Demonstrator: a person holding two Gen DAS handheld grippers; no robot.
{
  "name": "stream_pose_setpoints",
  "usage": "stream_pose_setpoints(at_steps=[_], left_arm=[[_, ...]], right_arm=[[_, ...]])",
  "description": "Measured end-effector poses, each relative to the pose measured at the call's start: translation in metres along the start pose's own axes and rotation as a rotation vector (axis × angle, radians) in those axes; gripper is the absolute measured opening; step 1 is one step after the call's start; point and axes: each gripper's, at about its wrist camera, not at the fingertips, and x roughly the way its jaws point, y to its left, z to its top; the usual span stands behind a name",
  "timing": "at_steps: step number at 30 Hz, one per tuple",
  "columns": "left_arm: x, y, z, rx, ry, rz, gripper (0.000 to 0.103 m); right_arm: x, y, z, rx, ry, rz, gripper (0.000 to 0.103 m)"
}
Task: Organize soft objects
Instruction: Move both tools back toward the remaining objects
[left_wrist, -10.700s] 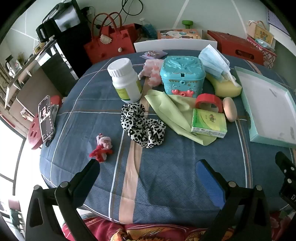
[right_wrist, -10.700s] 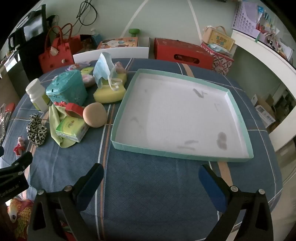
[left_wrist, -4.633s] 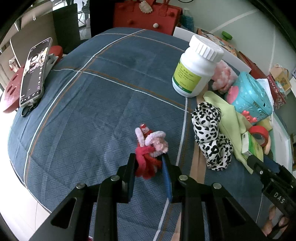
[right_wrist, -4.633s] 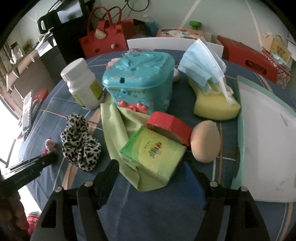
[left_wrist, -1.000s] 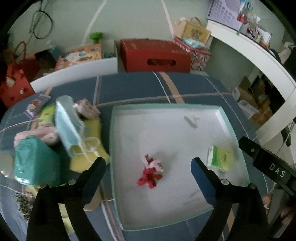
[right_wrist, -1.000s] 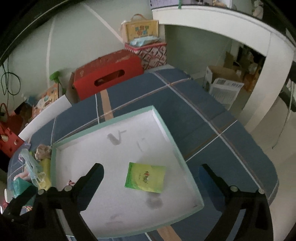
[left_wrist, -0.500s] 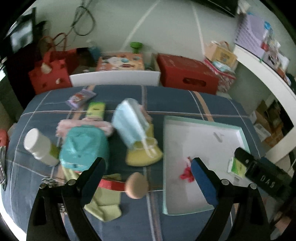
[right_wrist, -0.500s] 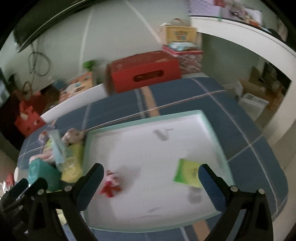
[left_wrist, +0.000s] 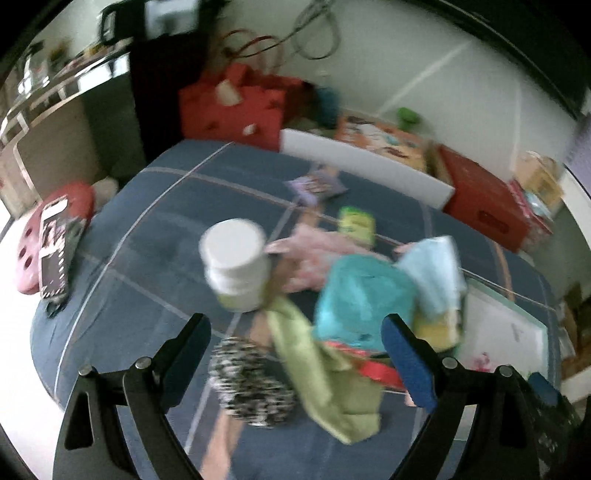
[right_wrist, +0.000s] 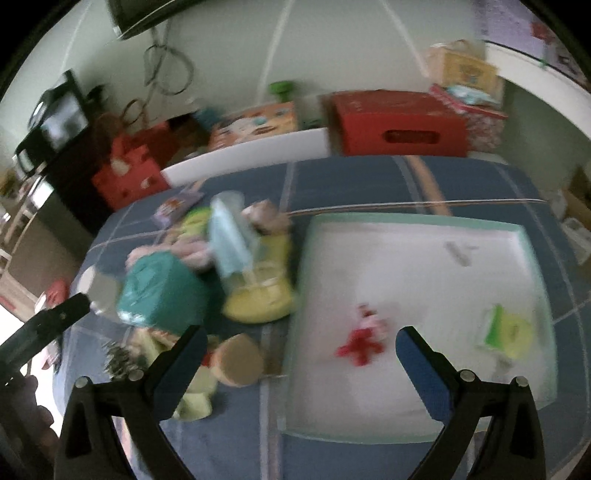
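Note:
Both views are motion-blurred. My left gripper (left_wrist: 295, 354) is open and empty above the leopard-print scrunchie (left_wrist: 251, 384) and the green cloth (left_wrist: 325, 376). My right gripper (right_wrist: 299, 365) is open and empty, above the tray's left edge. The white tray (right_wrist: 424, 266) holds the red and pink hair tie (right_wrist: 362, 339) and the green tissue pack (right_wrist: 511, 334). A blue face mask (right_wrist: 229, 236) lies on a yellow sponge (right_wrist: 258, 295). A beige makeup sponge (right_wrist: 238, 360) lies left of the tray.
A white pill bottle (left_wrist: 236, 266), a teal plastic box (left_wrist: 360, 295), a red tape roll (left_wrist: 376, 369) and a pink fluffy item (left_wrist: 314, 254) crowd the blue tablecloth. A phone (left_wrist: 53, 251) lies at the table's left edge. Red boxes (right_wrist: 399, 123) stand behind.
Both grippers have swung left from the tray toward the cluttered side of the table. The hair tie and the tissue pack stay in the tray.

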Motion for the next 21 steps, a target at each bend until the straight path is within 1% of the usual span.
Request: stream_pose_setpoints(at_steps=[4,8,12,14,17,21], left_arm=[[0.003,0.024,-0.002,-0.049,0.017,0.022,0.094],[0.006,0.036,-0.011,-0.077,0.04,0.029,0.094],[0.022,0.037,-0.019,-0.088,0.104,0.009,0.094],[0.03,0.036,-0.021,-0.086,0.132,0.015,0.094],[0.039,0.039,-0.025,-0.094,0.163,0.019,0.094],[0.051,0.041,-0.028,-0.089,0.183,0.041,0.094]], right_arm=[[0.008,0.022,-0.006,-0.035,0.029,0.045,0.103],[0.018,0.037,-0.012,-0.071,0.057,0.067,0.103],[0.036,0.044,-0.02,-0.099,0.114,0.047,0.103],[0.045,0.045,-0.023,-0.108,0.135,0.037,0.103],[0.058,0.044,-0.027,-0.111,0.166,0.03,0.103],[0.071,0.042,-0.032,-0.115,0.199,0.015,0.103]])
